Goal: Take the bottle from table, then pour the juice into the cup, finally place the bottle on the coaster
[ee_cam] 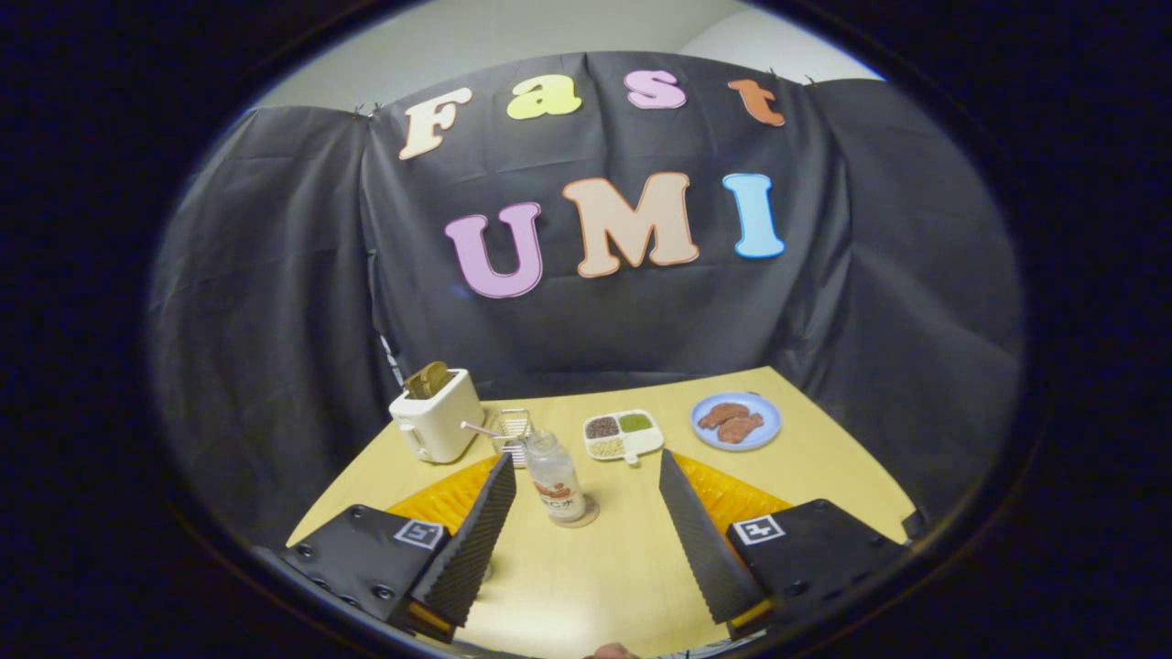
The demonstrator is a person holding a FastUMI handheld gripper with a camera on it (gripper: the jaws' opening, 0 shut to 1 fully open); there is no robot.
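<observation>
- You are holding the gripper [586,494] above the near part of the table [824,476], its jaws standing wide apart and gripping nothing
- The bottle [555,474] is standing upright in the lower middle of the frame, just ahead of the fingertips and nearer your left finger than the right
- It is resting on a round disc that looks to be the coaster [586,518], whose rim is peeking out at its right base
- Judging from that, the task is looking at or near its end: the bottle is sitting on the coaster and nothing is in your grip
- I am not making out the cup with any certainty, so I cannot tell whether juice is in it
- The bottle is looking like clear plastic with a rounded shoulder, a pale cap and a printed label around its lower half
- The table is showing a smooth, pale yellow wood-look top
- Left of centre, a boxy cream toaster [436,414] is holding a browned slice in its slot
- Just right of it a small wire rack [515,428] is standing behind the bottle
- A white divided tray [623,434] is holding dark, green and pale grains in separate compartments
- At right of centre a round blue plate [736,420] is carrying two brown, rough-edged pieces
</observation>
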